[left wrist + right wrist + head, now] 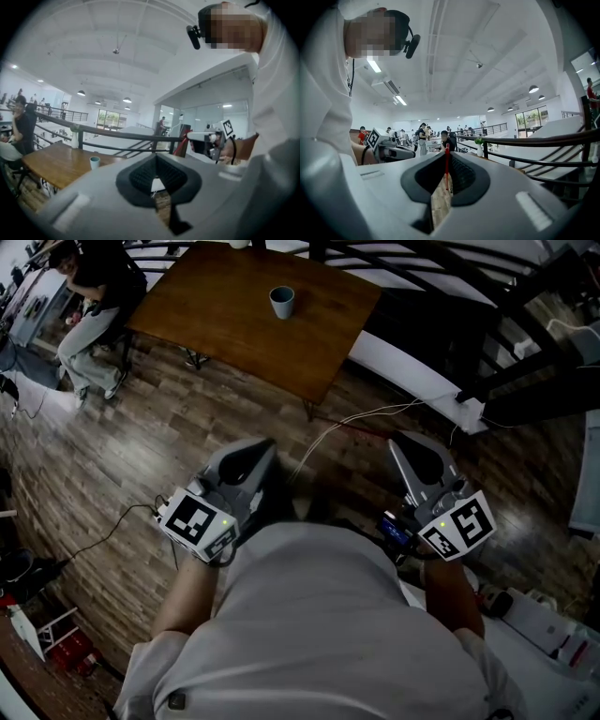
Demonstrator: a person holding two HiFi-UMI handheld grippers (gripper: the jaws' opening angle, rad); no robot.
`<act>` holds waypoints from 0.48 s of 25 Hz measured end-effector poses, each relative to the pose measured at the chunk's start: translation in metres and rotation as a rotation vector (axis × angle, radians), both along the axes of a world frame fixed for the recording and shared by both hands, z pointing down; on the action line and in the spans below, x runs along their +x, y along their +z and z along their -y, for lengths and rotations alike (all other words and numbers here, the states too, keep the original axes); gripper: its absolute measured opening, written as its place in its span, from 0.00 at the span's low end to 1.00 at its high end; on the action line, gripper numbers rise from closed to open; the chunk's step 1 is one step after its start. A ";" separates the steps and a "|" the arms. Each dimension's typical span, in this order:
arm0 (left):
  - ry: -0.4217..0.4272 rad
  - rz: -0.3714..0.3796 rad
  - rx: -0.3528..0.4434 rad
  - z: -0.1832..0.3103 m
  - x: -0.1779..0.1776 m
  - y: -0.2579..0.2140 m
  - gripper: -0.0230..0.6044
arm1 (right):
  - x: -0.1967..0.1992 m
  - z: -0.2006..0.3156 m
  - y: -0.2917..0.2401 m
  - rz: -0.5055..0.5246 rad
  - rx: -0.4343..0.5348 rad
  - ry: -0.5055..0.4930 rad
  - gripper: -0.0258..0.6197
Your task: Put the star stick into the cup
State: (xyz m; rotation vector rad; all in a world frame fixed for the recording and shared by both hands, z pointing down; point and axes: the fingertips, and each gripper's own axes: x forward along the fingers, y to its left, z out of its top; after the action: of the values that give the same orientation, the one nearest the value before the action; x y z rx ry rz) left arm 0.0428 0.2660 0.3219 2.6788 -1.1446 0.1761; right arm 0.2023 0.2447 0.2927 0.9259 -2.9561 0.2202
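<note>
Star stick in right gripper; cup on table near seated person.

Red star stick; pale teal cup; brown wood-grain table.

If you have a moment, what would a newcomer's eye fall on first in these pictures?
First comes the thin red stick, standing upright and pinched between the jaws of the right hand-held gripper, close in front of the person's body. Next is the small blue-grey cup on the brown wooden table, well ahead of that gripper across the wood-plank floor.
</note>
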 end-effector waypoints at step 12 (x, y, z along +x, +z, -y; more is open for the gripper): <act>0.038 -0.020 0.010 0.086 -0.050 0.002 0.04 | -0.053 0.078 0.001 -0.019 0.002 0.033 0.08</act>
State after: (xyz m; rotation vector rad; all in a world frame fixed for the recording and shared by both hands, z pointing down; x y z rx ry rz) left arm -0.0069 0.1804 0.3241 2.7057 -1.0923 0.1504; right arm 0.1489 0.1670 0.2941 0.9721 -2.9261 0.2078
